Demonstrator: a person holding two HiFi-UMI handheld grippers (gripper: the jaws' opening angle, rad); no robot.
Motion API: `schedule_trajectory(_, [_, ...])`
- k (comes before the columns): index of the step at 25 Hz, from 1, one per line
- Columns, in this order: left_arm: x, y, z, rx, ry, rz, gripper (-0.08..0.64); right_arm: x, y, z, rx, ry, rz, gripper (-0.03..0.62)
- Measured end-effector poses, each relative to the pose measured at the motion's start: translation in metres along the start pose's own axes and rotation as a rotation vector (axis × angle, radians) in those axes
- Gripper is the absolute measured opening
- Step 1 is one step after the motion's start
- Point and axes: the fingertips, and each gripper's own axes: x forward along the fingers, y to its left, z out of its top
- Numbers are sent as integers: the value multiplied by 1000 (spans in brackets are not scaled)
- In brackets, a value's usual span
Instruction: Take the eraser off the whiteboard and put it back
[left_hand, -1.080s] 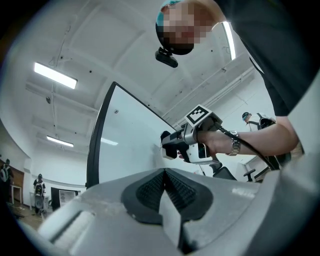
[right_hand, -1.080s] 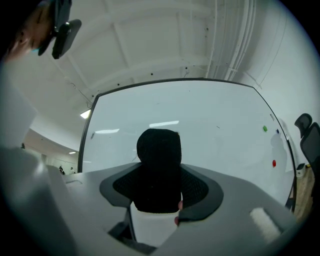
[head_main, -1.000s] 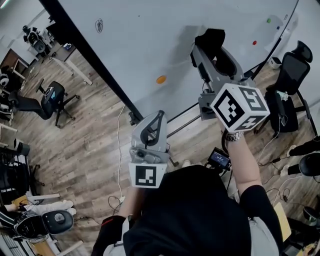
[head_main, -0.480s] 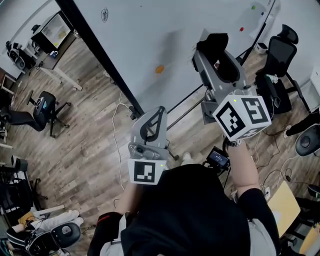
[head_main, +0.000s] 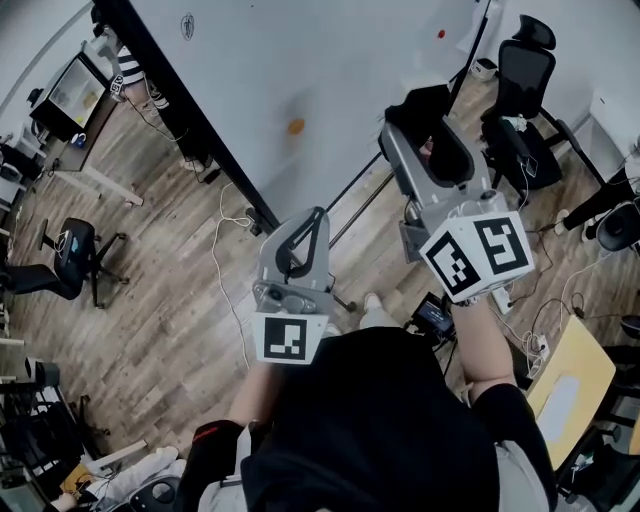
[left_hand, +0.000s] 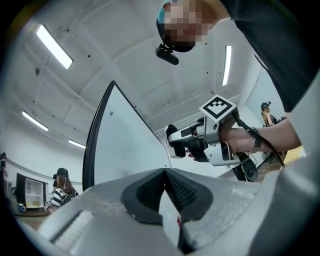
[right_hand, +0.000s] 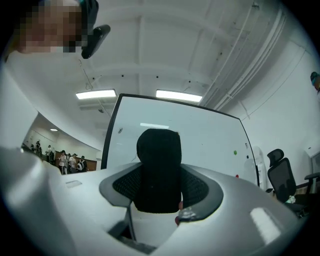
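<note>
Mid-task stage: the black, soft-looking block eraser (right_hand: 159, 165) is clamped between the ribbed pads of the right gripper (right_hand: 159, 192). It is held upright in front of the large dark-framed whiteboard (right_hand: 210, 135) and, judging by the head view, clear of its surface, so the removal appears complete. The left gripper (left_hand: 165, 182) has its jaws pressed together on nothing and takes no part; returning the eraser to the board is the step left
</note>
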Motion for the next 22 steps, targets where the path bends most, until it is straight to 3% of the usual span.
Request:
schedule_trajectory(12, [-20, -17, 6, -32, -21, -92, 3, -59, 24, -24, -30, 26, -73, 229])
schedule_trajectory(22, [-39, -25, 0, -47, -5, -110, 3, -94, 46, -62, -25, 68, -88, 229])
